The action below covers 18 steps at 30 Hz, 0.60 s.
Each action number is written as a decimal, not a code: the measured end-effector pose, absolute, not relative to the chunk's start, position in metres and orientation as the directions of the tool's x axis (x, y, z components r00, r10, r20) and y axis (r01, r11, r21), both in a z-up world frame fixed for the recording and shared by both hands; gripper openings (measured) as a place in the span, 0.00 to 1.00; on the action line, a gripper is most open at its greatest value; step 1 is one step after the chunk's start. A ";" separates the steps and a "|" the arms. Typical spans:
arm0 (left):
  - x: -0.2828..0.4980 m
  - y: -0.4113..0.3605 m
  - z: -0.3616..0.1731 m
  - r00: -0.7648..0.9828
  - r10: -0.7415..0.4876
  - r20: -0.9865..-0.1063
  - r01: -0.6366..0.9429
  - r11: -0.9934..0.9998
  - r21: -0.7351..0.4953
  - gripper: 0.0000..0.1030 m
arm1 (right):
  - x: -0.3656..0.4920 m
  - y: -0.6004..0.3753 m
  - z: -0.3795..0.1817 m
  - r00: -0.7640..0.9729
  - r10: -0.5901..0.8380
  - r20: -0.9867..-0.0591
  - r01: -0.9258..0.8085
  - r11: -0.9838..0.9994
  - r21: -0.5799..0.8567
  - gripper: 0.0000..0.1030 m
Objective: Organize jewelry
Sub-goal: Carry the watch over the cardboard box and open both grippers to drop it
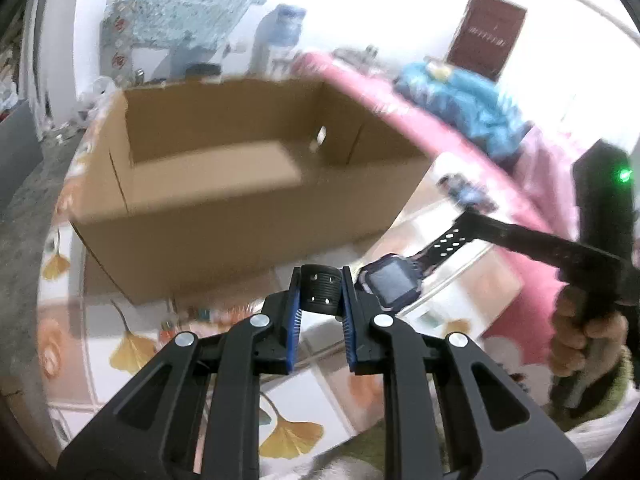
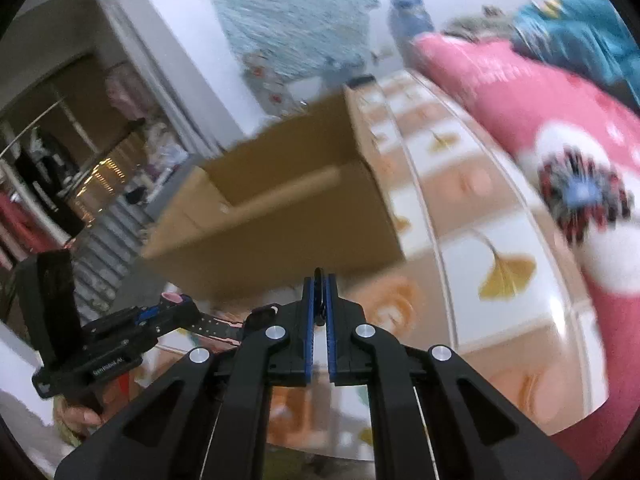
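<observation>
The left tongs (image 1: pixel 321 294) are closed to a narrow gap on one end of a watch strap (image 1: pixel 321 289), the black, perforated band curled between the blue pads. The right tongs (image 2: pixel 319 298) are pinched almost shut on the other strap end (image 2: pixel 319 292), a thin dark sliver showing between their pads. So the watch (image 1: pixel 387 283) hangs between the two tools, clear of the surface (image 1: pixel 304 392), with its square face just to the right of the left tongs. Its long axis runs from the left tongs up and to the right, along the holed strap (image 1: pixel 446 242) towards the right tongs (image 1: pixel 474 220), which the person's right hand (image 1: pixel 586 338) grips lower down. From the right wrist view the same strap (image 2: pixel 218 326) stretches leftward to the left tongs (image 2: pixel 176 306).

Directly ahead of both tools stands an open cardboard box (image 1: pixel 248 184), its flaps up and its brown inside showing; what lies at the bottom is too blurred to tell. It sits on a surface covered with a glossy cloth printed with yellow ginkgo leaves (image 2: pixel 506 270). To the right lies a pink blanket (image 2: pixel 520 92) with blue fabric (image 1: pixel 464 100) piled behind it, and a dark red and blue beaded piece (image 2: pixel 580 196) rests on the pink, well apart from the watch. A large water bottle (image 1: pixel 282 28) stands behind the box.
</observation>
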<state>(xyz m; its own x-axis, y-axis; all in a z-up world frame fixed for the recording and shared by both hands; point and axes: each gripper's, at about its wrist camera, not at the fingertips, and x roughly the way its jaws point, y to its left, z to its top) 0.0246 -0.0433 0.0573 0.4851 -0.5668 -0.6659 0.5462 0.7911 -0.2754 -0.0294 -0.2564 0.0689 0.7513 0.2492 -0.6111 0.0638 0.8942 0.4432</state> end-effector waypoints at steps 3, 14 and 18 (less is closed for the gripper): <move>0.037 -0.030 0.098 0.525 -0.593 -0.611 0.575 0.776 -0.258 0.16 | -0.014 -0.250 0.107 0.774 0.275 -0.570 -0.018 0.910 0.414 0.05; 0.224 -0.042 0.097 0.523 -0.305 -0.796 0.415 0.907 -0.075 0.16 | 0.190 -0.228 0.110 0.593 0.353 -0.724 -0.058 0.915 0.399 0.05; 0.275 -0.055 0.065 0.445 -0.189 -0.875 0.367 0.930 -0.015 0.16 | 0.249 -0.220 0.077 0.503 0.308 -0.808 0.017 0.931 0.365 0.05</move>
